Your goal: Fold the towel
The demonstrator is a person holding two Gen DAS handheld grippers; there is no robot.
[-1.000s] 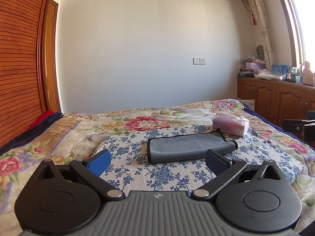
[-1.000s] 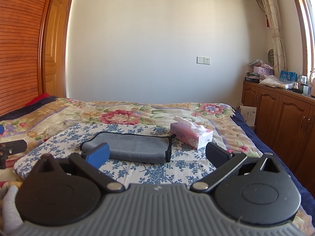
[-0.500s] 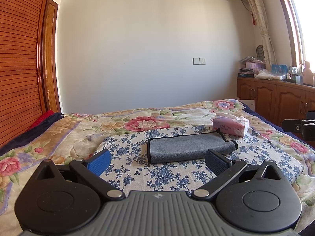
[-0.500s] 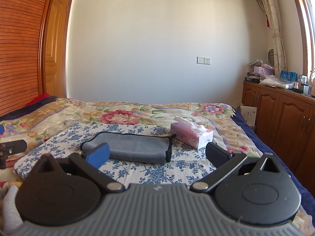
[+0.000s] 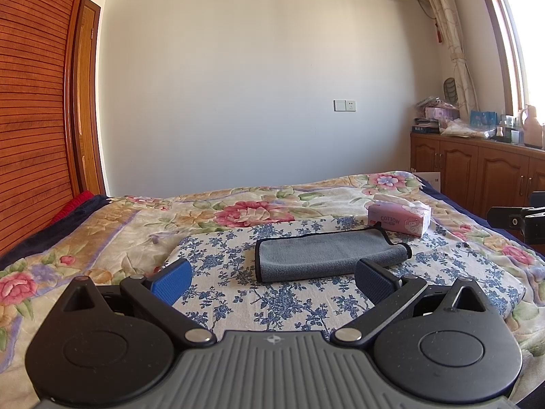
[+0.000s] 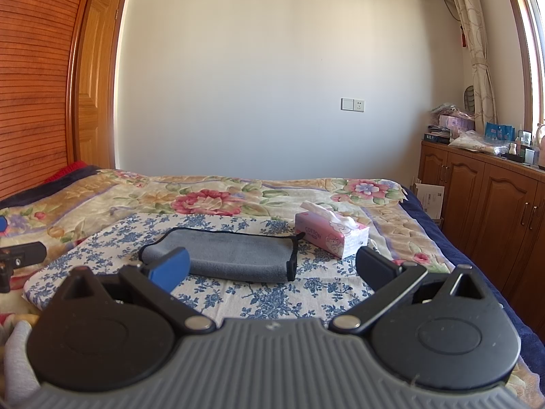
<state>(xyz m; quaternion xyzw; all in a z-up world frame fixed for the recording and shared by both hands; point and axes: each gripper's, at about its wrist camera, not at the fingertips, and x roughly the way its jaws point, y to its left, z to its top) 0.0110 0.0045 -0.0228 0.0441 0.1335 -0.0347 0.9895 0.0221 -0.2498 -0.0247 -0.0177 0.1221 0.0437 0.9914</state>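
A grey towel with black trim (image 5: 327,255) lies folded on a blue-flowered cloth (image 5: 272,303) on the bed; it also shows in the right wrist view (image 6: 235,255). My left gripper (image 5: 272,281) is open and empty, held low in front of the towel without touching it. My right gripper (image 6: 272,269) is open and empty, also just short of the towel's near edge. Part of the right gripper shows at the right edge of the left wrist view (image 5: 521,221).
A pink tissue box (image 5: 398,220) stands right of the towel, also in the right wrist view (image 6: 330,235). The bed has a floral quilt (image 5: 102,238). Wooden cabinets (image 6: 494,211) with clutter line the right wall. A slatted wooden wardrobe (image 5: 30,119) stands on the left.
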